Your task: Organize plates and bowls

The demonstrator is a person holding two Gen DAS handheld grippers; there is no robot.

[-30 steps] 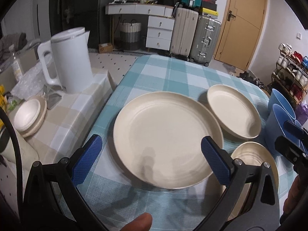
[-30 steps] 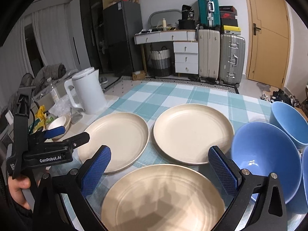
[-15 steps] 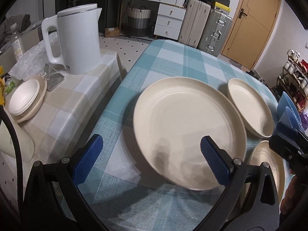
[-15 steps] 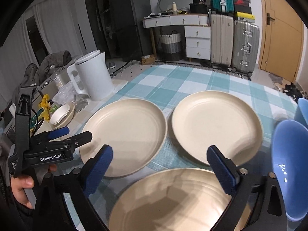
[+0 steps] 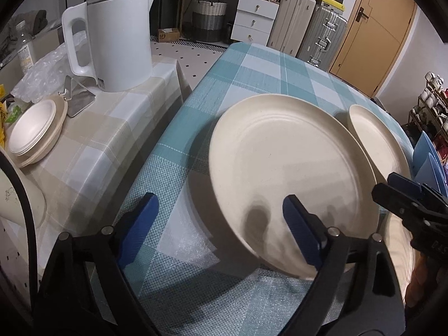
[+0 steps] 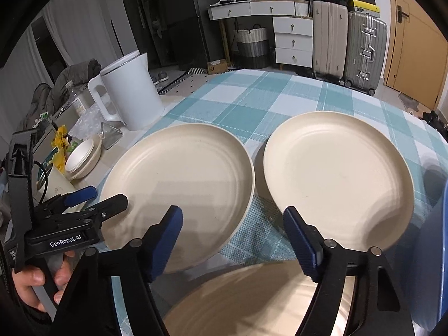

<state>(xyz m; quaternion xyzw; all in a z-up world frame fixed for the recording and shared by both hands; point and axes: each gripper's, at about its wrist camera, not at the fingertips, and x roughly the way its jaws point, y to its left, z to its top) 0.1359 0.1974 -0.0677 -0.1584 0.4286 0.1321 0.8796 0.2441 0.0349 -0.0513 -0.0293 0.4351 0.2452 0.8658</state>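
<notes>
Fingers (image 6: 168, 238) closing over checked tablecloth (image 6: 280, 95), 3 plates (image 6: 179, 190).

Looks like someone's lived-in home: suitcases (image 6: 347, 39) and drawers (image 6: 292, 43) upper right of frame, kettle (image 6: 126, 98) left, checked tablecloth (image 6: 252, 95) mid-frame.

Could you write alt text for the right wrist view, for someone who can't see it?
Two blue-tipped jaws, closing with nothing between them, reach over three cream plates on a teal checked tablecloth. At left, a hand holds the left gripper; behind it stands a white kettle.
</notes>
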